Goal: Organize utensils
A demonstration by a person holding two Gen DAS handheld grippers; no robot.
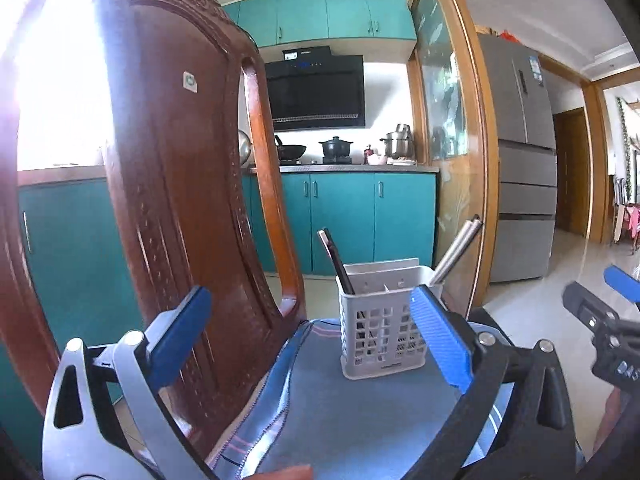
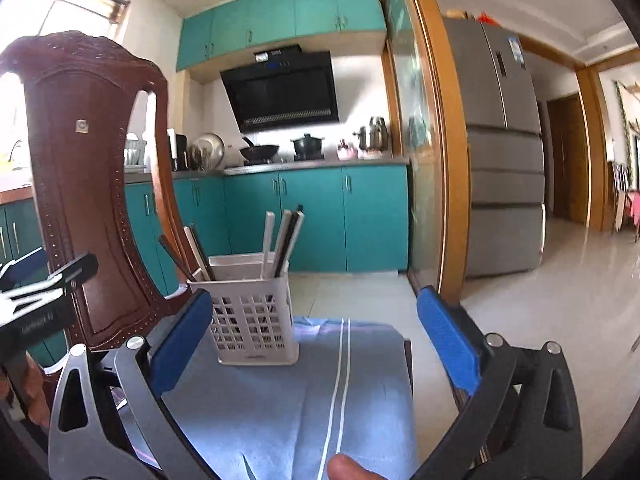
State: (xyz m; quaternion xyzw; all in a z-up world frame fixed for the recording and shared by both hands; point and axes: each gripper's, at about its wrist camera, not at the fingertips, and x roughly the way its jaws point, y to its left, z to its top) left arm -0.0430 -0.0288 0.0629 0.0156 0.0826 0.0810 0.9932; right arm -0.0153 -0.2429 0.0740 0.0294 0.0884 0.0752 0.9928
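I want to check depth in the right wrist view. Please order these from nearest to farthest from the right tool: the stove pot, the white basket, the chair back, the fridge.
1. White basket, just ahead of the right tool, left of centre.
2. Chair back, behind the basket, far left.
3. Fridge, on the right.
4. Stove pot, on the back counter.

Bright daylight in both views, pouring from a window (image 1: 60, 80) at ten o'clock, blown out to pure white with glare bleeding over the chair (image 1: 168, 168) back. Strong fisheye bend: door frame (image 1: 476, 132) and fridge (image 2: 500, 152) bowed, black vignette at the corners. Soft sheen on the floor (image 2: 540, 300) at three o'clock. Slight motion blur on the far gripper edges at three and nine o'clock. Holder (image 2: 252, 320) and cloth (image 2: 280, 400) sharp, with only faint shadow beneath.
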